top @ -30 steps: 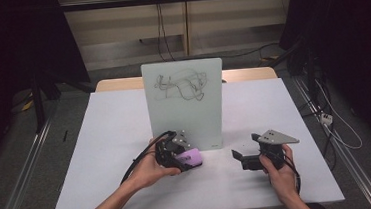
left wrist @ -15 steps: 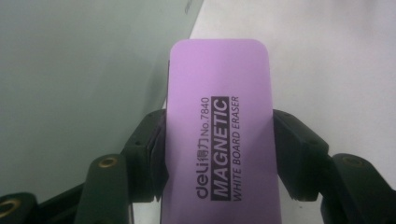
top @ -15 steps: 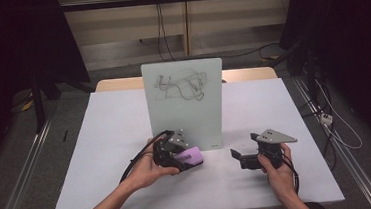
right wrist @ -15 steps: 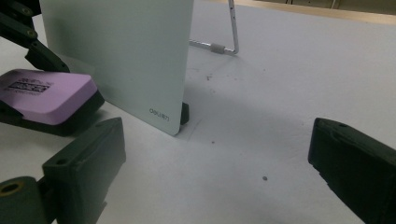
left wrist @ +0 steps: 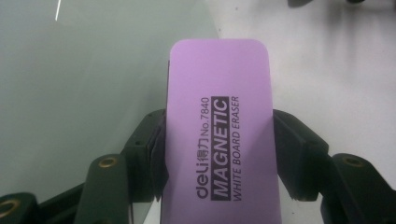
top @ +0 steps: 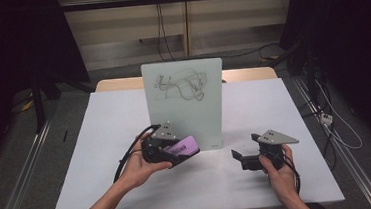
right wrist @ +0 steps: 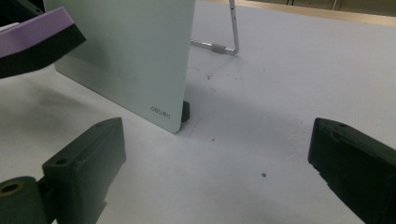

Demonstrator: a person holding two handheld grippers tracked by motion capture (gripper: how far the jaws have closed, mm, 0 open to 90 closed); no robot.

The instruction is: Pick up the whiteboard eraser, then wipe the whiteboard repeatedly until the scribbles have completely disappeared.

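From the high view I am seeing my left gripper holding the purple eraser just in front of the whiteboard on the tabletop. In the left gripper view the jaws are clamping the eraser's long sides. In the right gripper view my right gripper is standing with jaws wide apart.

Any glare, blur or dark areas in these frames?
High view: table evenly lit, surroundings almost black, scribbles on the whiteboard legible. Left gripper view: purple eraser print sharp, a small glare streak top left on the board. Right gripper view: near fingers soft, soft shadows beneath the board.
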